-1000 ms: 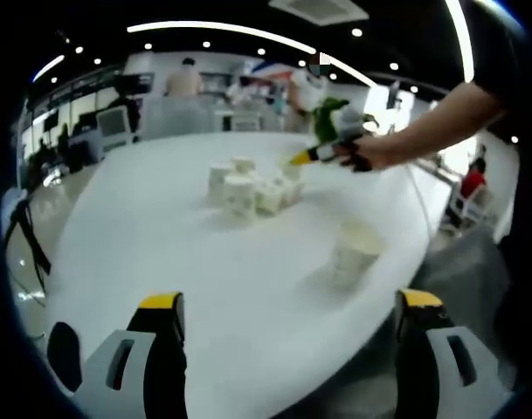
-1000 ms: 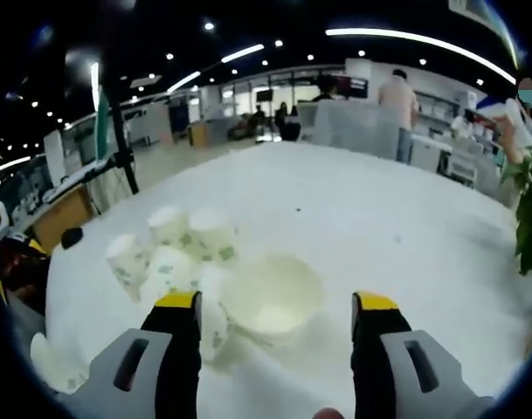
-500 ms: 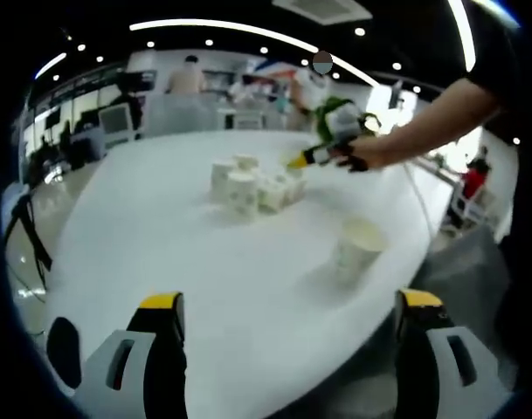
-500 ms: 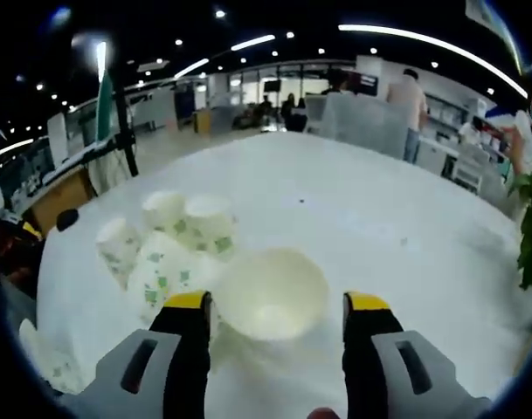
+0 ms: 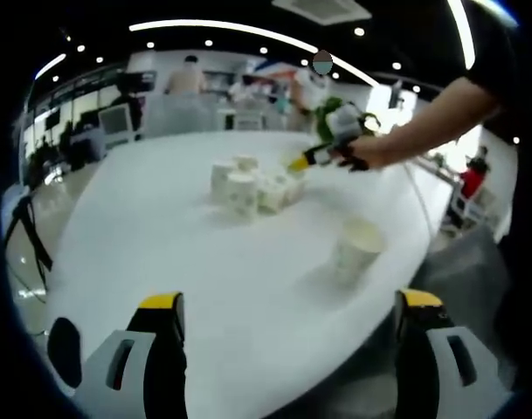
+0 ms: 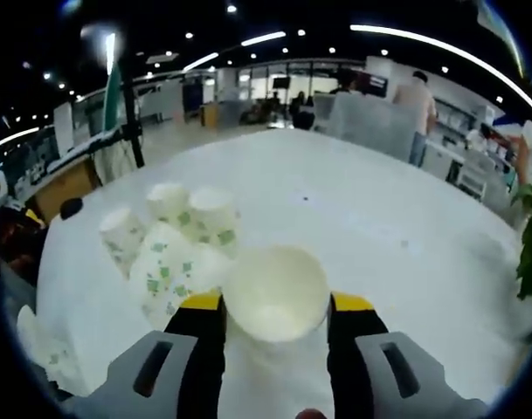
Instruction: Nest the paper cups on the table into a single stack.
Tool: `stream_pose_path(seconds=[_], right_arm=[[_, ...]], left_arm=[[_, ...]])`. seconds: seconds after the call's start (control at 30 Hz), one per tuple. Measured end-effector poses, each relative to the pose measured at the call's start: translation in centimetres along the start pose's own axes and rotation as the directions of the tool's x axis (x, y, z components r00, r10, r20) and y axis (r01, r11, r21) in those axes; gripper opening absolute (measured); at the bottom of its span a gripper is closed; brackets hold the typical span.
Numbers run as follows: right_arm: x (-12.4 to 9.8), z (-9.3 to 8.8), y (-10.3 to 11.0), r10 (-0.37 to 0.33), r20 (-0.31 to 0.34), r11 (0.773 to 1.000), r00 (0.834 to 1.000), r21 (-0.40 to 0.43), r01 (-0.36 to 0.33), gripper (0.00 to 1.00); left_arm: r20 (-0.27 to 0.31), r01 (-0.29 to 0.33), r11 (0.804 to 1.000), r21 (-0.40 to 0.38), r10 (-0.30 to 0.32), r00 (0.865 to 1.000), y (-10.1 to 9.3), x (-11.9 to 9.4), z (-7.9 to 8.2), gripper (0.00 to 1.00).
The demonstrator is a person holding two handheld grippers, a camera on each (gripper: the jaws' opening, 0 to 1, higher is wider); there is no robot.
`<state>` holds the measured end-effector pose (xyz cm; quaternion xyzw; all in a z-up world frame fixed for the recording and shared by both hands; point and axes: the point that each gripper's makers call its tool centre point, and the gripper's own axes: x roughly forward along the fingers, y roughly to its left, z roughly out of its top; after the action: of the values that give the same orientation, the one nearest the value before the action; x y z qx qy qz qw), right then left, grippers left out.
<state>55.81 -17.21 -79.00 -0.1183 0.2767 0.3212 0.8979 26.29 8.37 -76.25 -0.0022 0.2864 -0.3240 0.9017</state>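
I see a big white table (image 5: 161,253) with a bunch of paper cups (image 5: 248,188) near its middle and one cup (image 5: 355,251) standing alone close to the edge. My right gripper (image 6: 276,305) has its jaws squeezed on an open cup (image 6: 277,291) just beside the bunch. My left gripper (image 5: 287,307) has its jaws spread wide and holds nothing.

Left tongs (image 5: 287,327) gape wide; right tongs (image 6: 276,305) pinch inward.
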Motion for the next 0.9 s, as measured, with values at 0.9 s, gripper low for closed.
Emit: stream_pose_path(seconds=[0.9], right_arm=[[-3.9,0.7,0.0,-0.018,0.062,1.000,0.998,0.011,0.017,0.36]], left_arm=[[0.014,0.018,0.999,0.037,-0.018,1.000,-0.8,-0.2,1.1,0.99]])
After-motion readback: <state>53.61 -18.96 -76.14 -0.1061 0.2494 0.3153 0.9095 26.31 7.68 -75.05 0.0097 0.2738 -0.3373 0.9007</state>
